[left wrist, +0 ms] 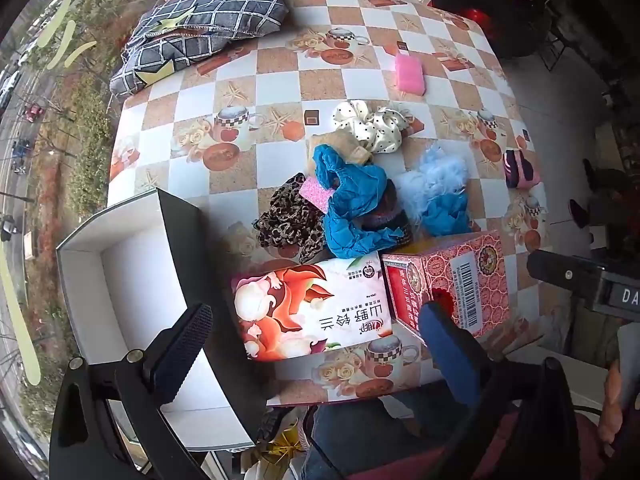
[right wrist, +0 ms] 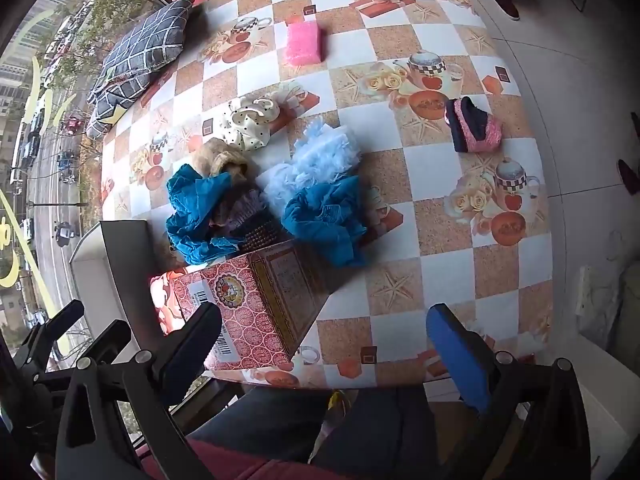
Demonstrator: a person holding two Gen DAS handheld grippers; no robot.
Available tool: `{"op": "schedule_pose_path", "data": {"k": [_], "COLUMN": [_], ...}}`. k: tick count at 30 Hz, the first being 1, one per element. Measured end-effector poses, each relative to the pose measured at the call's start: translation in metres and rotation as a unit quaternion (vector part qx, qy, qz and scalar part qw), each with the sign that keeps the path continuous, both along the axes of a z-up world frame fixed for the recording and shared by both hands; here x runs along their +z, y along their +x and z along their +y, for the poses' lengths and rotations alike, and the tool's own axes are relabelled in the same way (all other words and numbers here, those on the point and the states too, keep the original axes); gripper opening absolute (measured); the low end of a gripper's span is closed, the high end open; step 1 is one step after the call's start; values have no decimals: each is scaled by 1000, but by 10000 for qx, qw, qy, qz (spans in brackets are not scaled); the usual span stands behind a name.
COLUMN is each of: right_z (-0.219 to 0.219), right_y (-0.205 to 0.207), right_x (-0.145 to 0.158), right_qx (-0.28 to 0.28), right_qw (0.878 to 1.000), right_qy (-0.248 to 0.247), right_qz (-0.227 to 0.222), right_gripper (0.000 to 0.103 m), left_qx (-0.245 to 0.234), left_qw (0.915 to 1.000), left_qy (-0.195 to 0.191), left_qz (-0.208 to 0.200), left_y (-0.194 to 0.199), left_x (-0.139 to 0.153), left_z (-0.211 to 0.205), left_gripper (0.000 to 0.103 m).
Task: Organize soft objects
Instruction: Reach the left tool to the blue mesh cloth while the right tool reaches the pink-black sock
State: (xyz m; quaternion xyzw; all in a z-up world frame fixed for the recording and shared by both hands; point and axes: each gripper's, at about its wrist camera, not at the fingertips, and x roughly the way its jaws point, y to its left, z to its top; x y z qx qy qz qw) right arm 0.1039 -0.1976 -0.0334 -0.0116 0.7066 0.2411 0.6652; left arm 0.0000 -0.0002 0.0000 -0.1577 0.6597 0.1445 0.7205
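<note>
Both the left gripper (left wrist: 316, 344) and right gripper (right wrist: 324, 344) hang spread and empty at frame bottom, so the scrunchies (left wrist: 348, 200) still lie heaped mid-frame beside the white box (left wrist: 128, 276), presumably their bin

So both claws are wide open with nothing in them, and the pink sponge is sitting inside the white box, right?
Not quite. The pink sponge lies on the checked tablecloth, far from the white box, which the left wrist view shows holding nothing. The rest is right: the left claw and right claw are wide open, holding nothing.
</note>
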Motion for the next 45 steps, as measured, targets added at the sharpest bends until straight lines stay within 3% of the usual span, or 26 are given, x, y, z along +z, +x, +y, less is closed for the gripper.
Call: {"op": "schedule_pose_path", "data": {"k": [20, 31, 35, 45], "right_z": [-3, -26, -33, -60], "right_y": [2, 11, 16, 42], "right_x": [-6, -21, -23, -42], "right_qx": [-271, -836, -1026, -1545], "right_qw": [9994, 9954, 9936, 9872], "right_qy": [-180, -138, -90, -100], "right_qz": [140, 442, 461, 385], "right_gripper": [103, 103, 103, 103], "left_qx": [60, -57, -123, -243], "left_qw": [9999, 9996, 9990, 9986], "left_qy": [-126, -253, -414, -373], "left_qz": [8, 53, 136, 295], "left_y": [12, 27, 38, 62], "left_x": [-13, -33, -46, -73], "left_z": [23, 33, 34, 36], "left_gripper": [103, 103, 103, 103]}}
